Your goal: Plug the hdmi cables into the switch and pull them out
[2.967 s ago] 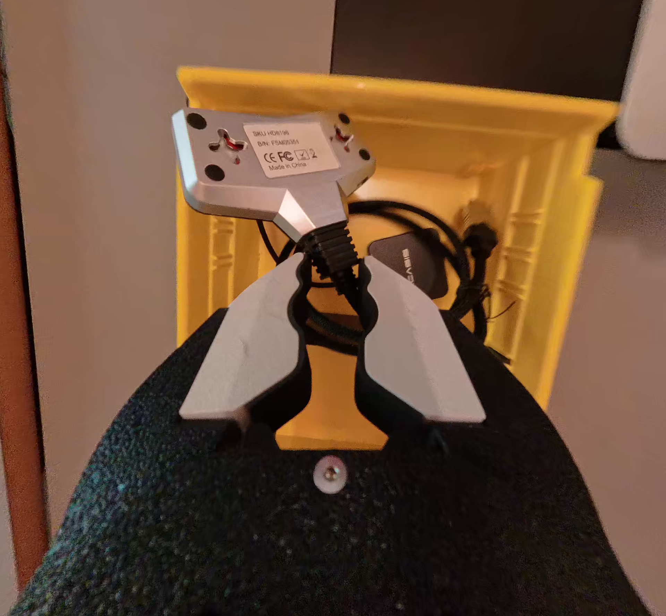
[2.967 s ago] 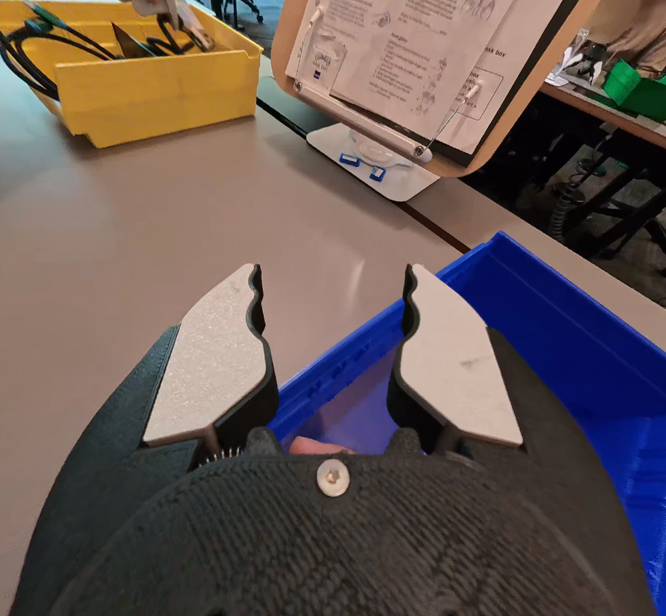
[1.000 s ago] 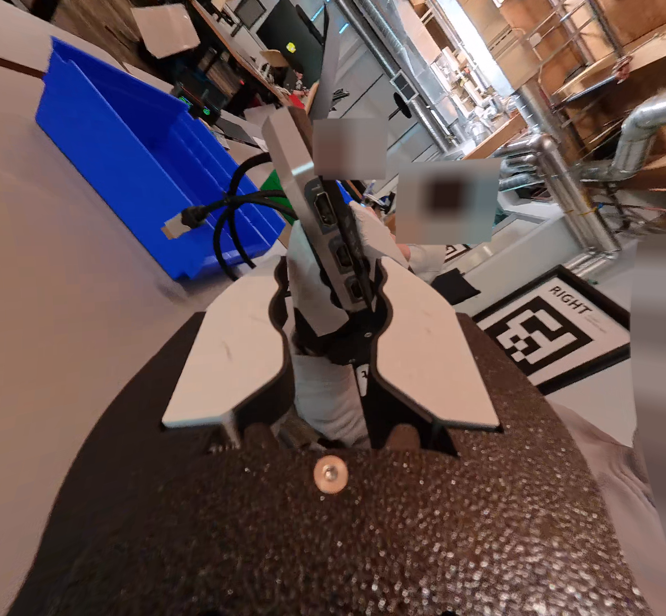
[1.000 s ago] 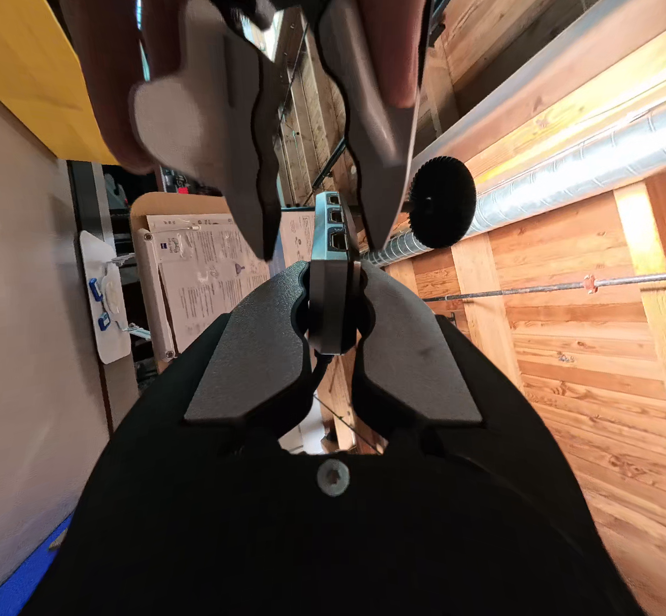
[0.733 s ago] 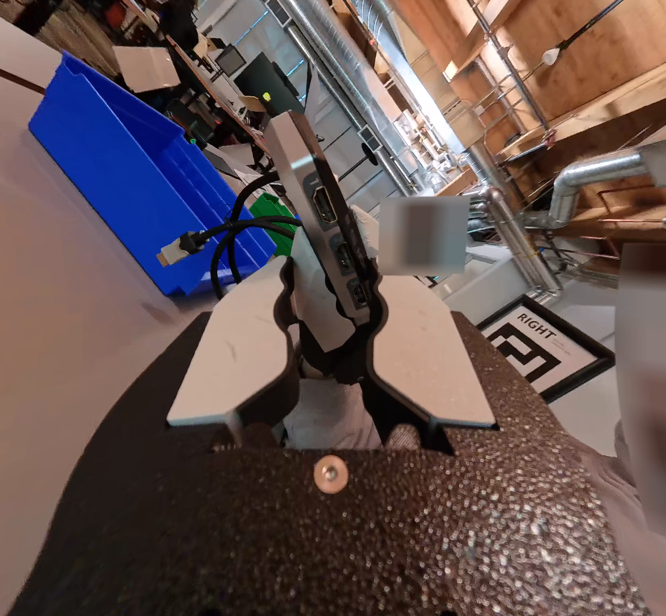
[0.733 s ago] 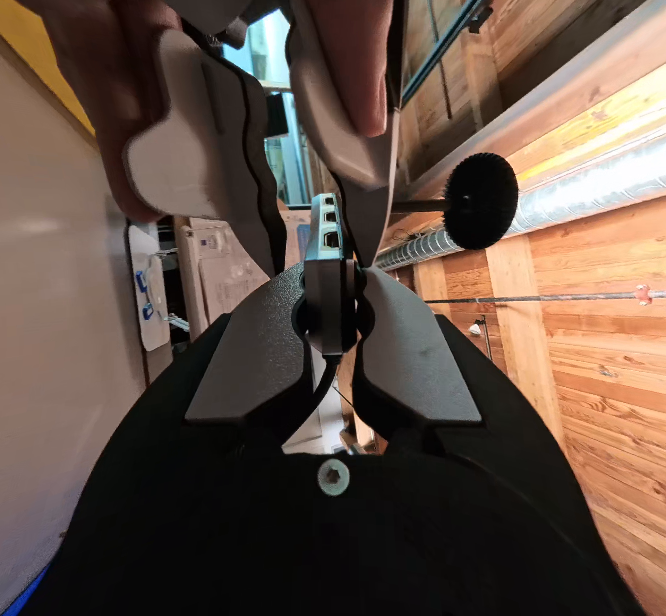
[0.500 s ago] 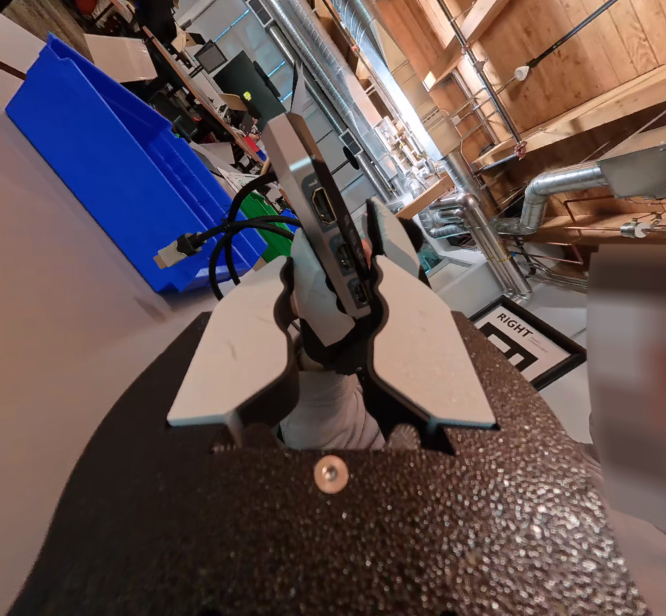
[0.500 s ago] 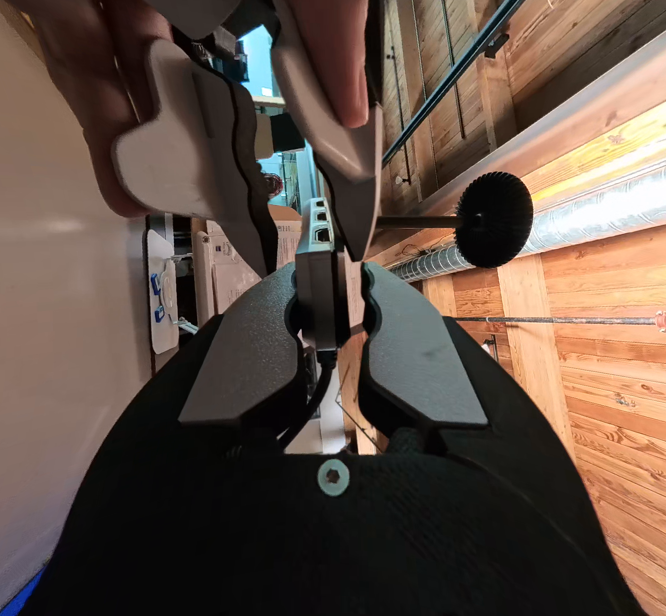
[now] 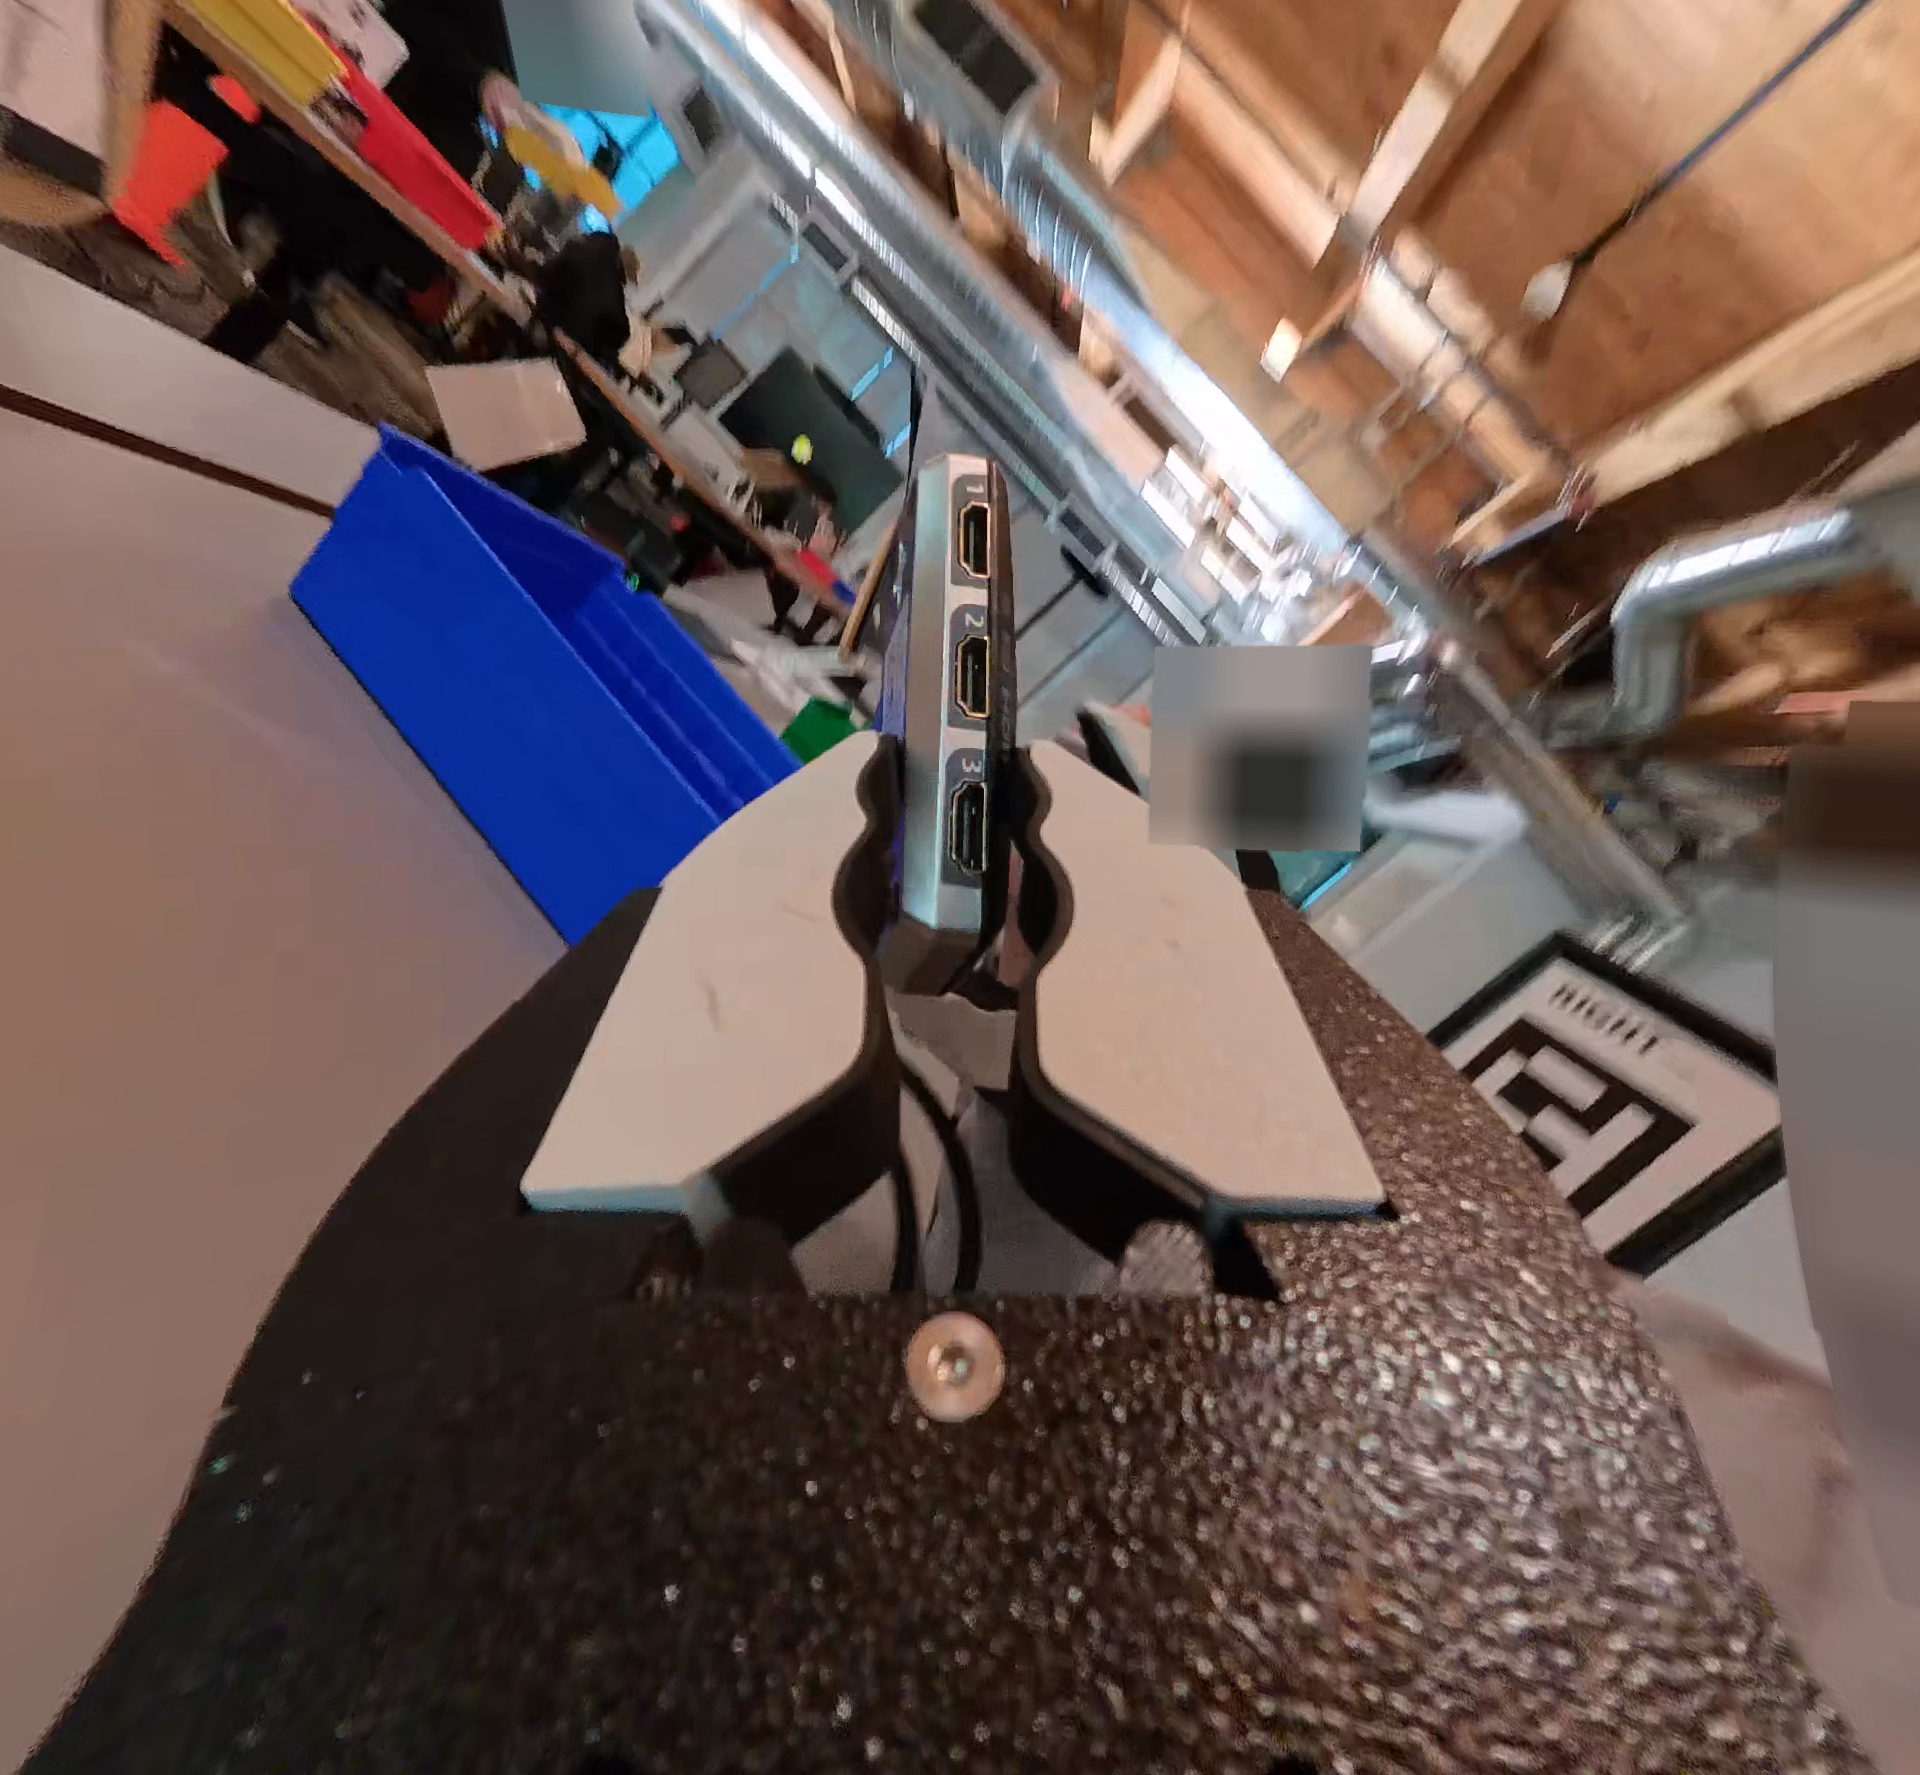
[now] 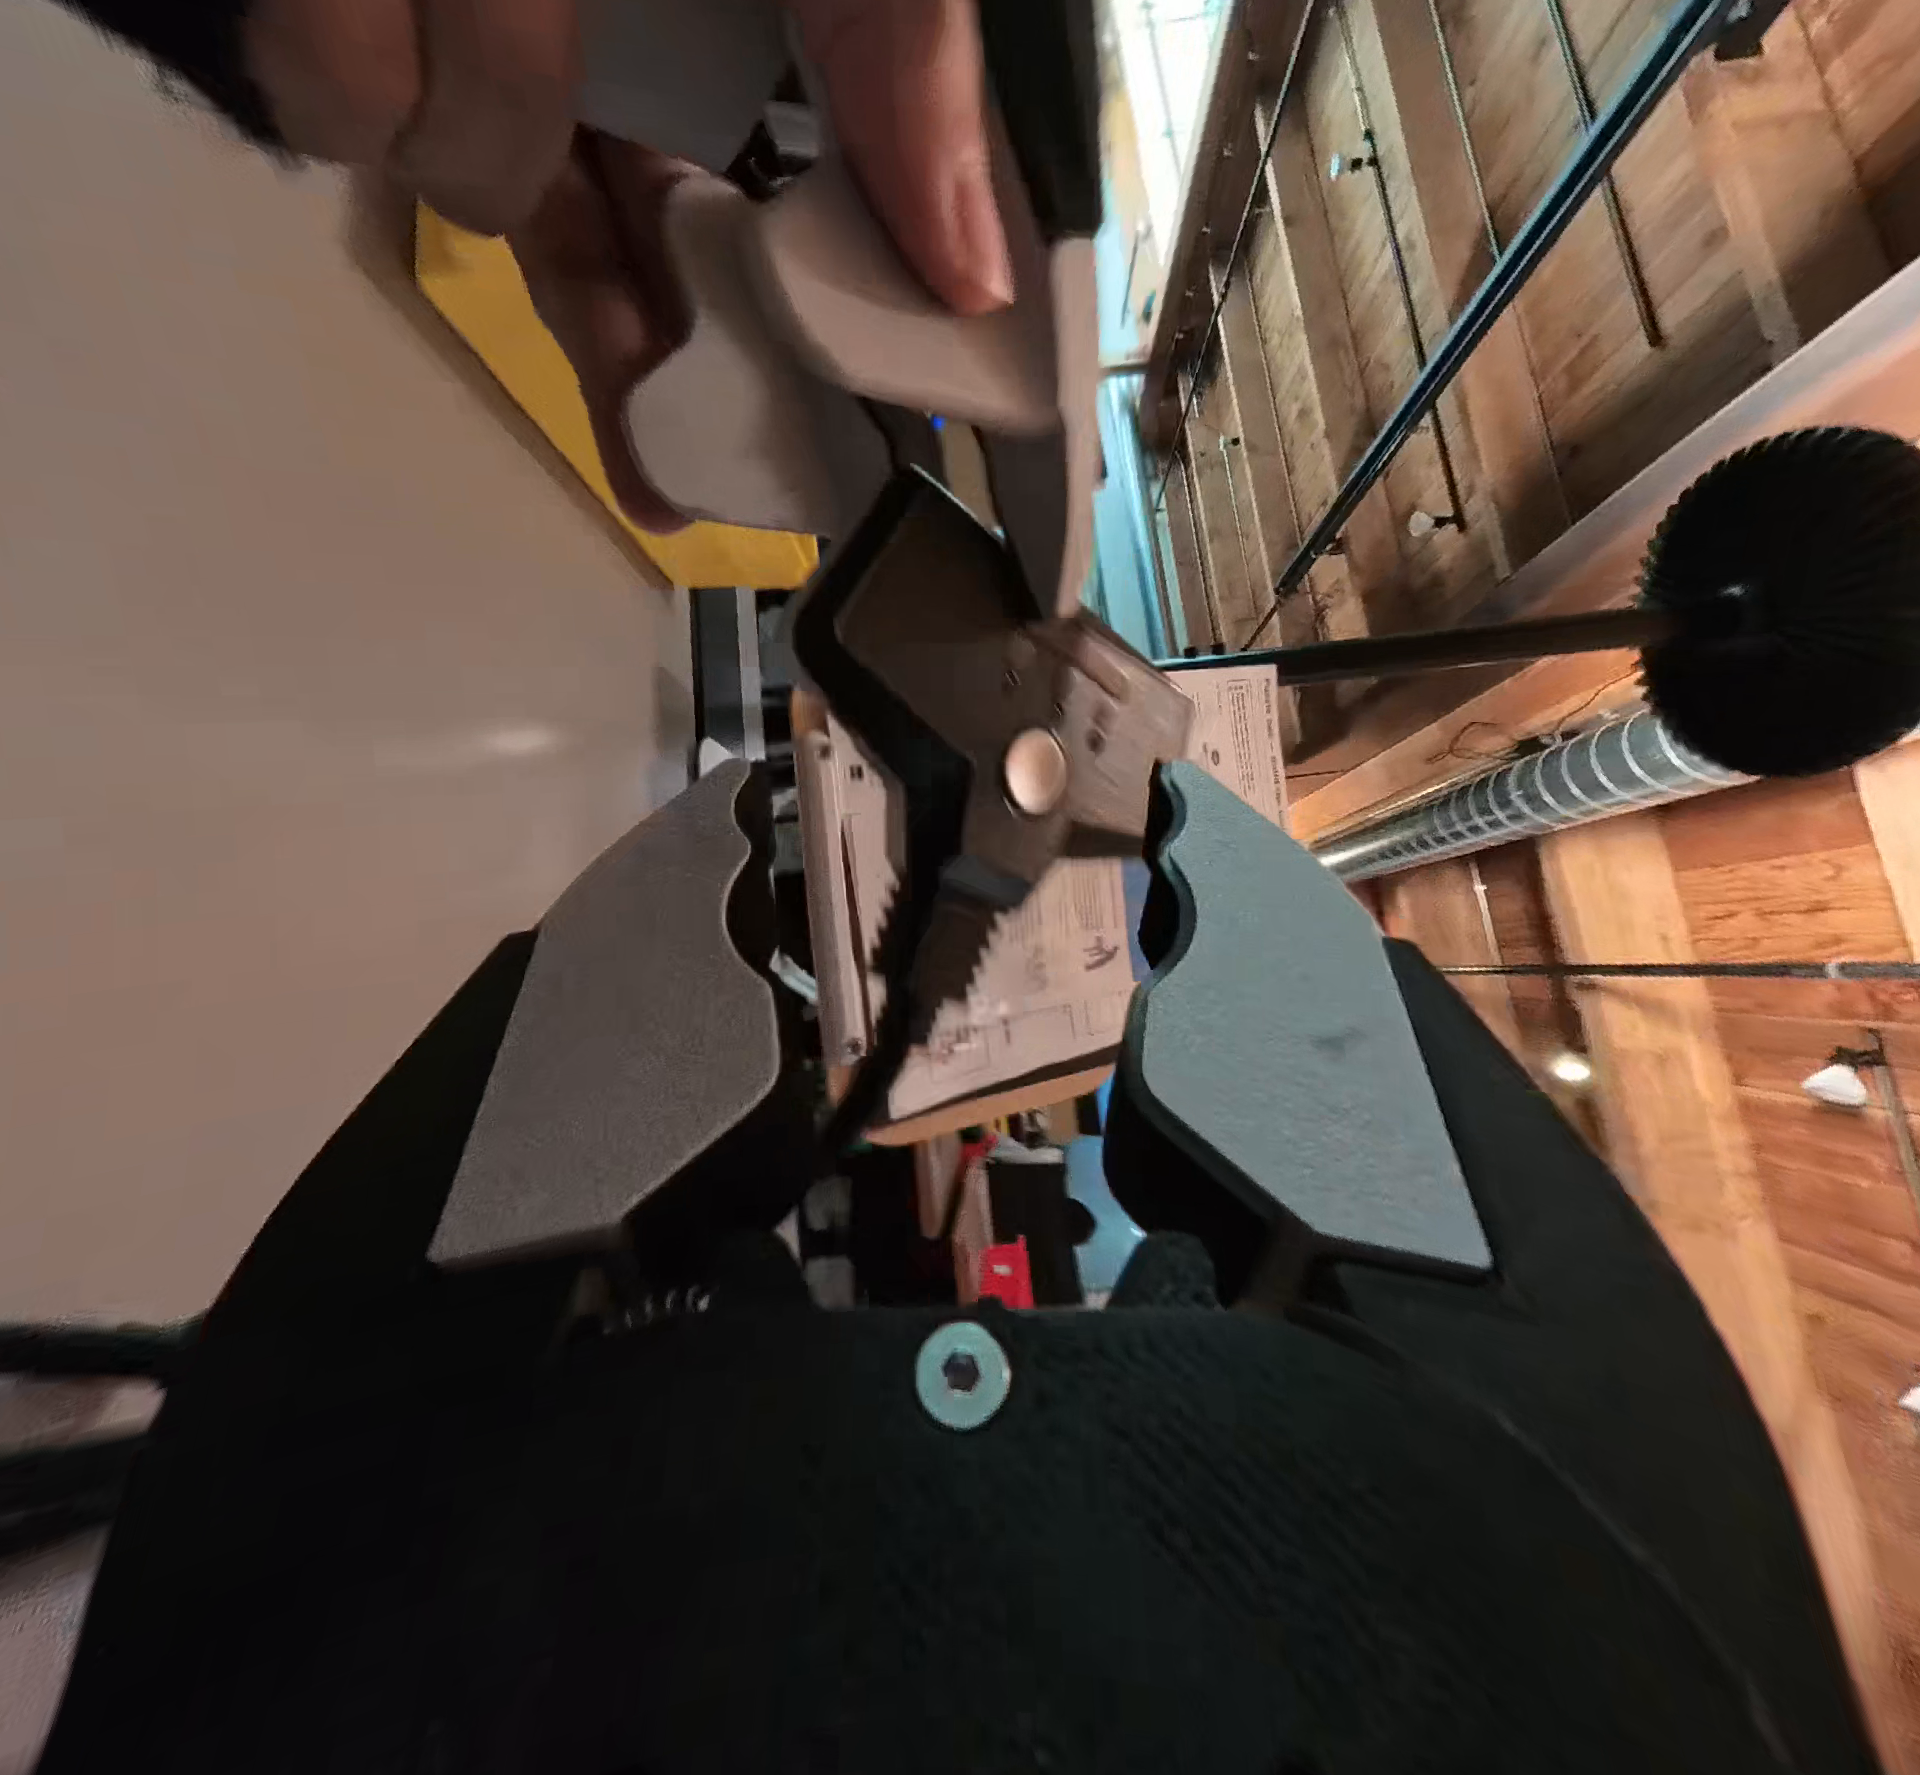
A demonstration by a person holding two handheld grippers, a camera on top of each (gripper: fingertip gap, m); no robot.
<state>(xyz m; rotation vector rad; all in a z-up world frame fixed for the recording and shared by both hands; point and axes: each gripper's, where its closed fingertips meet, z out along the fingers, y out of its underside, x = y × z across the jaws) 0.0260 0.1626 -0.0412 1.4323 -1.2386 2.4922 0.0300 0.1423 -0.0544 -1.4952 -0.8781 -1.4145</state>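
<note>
The HDMI switch (image 9: 961,676) is a slim grey box with three empty ports facing the left wrist view. My left gripper (image 9: 951,759) is shut on its lower end and holds it upright above the table. A black cable (image 9: 914,1185) hangs from its bottom between the fingers. In the right wrist view the switch (image 10: 1039,749) shows its flat face with a round button, held by the left gripper's grey fingers (image 10: 894,343) and a hand (image 10: 727,11). My right gripper (image 10: 956,790) is open and empty, just short of the switch. No loose HDMI cable is in view.
A blue bin (image 9: 520,676) stands on the pale table (image 9: 208,894) to the left. A framed black-and-white marker board (image 9: 1600,1102) lies to the right. A black ribbed disc on a rod (image 10: 1787,603) and a sheet of paper on a board (image 10: 1049,977) are behind the switch.
My right gripper has opened and let go of the switch and drawn back. My left gripper has closed on the switch and now holds it, turned more upright.
</note>
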